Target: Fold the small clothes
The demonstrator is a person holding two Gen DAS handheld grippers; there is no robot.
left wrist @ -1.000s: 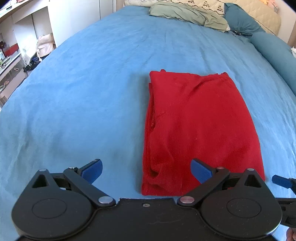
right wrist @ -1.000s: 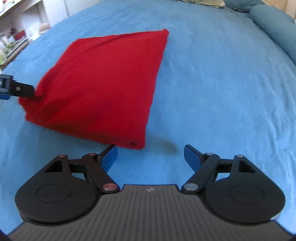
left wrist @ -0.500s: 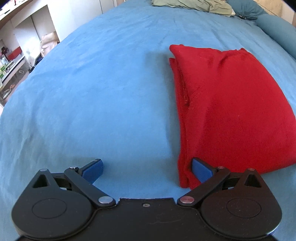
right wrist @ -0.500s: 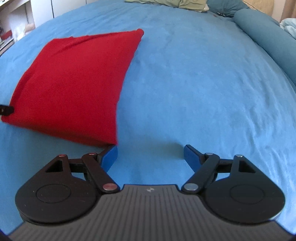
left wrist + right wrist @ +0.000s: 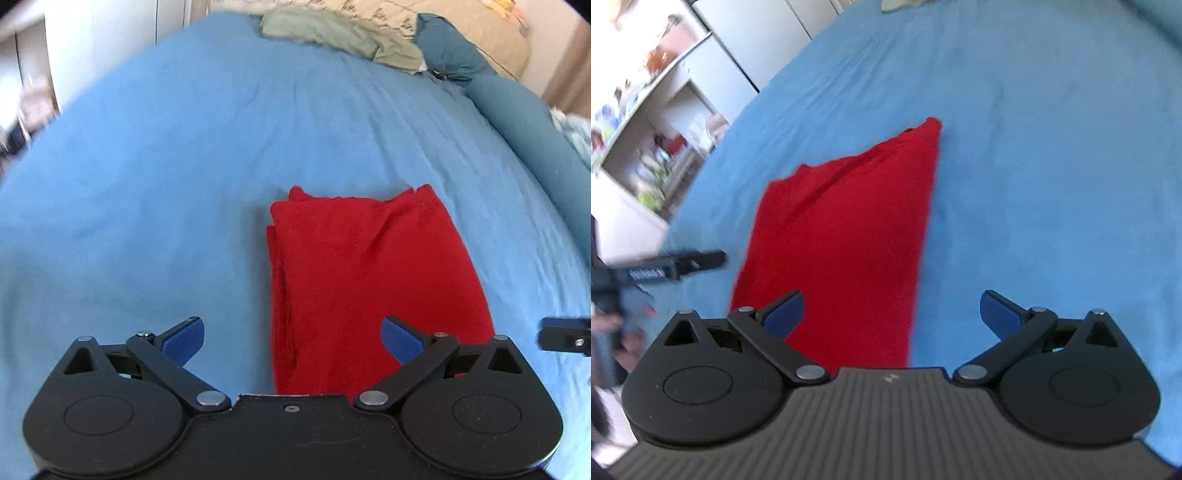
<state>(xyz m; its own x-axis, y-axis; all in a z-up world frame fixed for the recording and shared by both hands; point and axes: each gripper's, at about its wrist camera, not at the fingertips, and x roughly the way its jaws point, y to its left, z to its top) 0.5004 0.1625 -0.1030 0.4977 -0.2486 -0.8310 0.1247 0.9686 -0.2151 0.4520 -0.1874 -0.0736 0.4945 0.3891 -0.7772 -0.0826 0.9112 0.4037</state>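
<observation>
Left wrist view: left tool (image 5: 291,336), fingers spread wide, holding nothing, poised above the near end of the red garment (image 5: 369,280). Garment: folded into a long rectangle, lying flat on the blue bed (image 5: 166,177), layered edges stacked along its left side, slight ruffle at the far end. Right tool (image 5: 892,312): fingers likewise spread and empty, over the garment's near right corner; its tip shows at the right edge of the left wrist view. Far end of bed: olive-green cloth (image 5: 332,33), teal bolster (image 5: 524,122). Shelving (image 5: 646,110) at far left, blurred. Step judged: taking the near corners for a further fold. Advice: pinch every layer at both corners together, lift evenly, lay near edge onto far edge squarely.
</observation>
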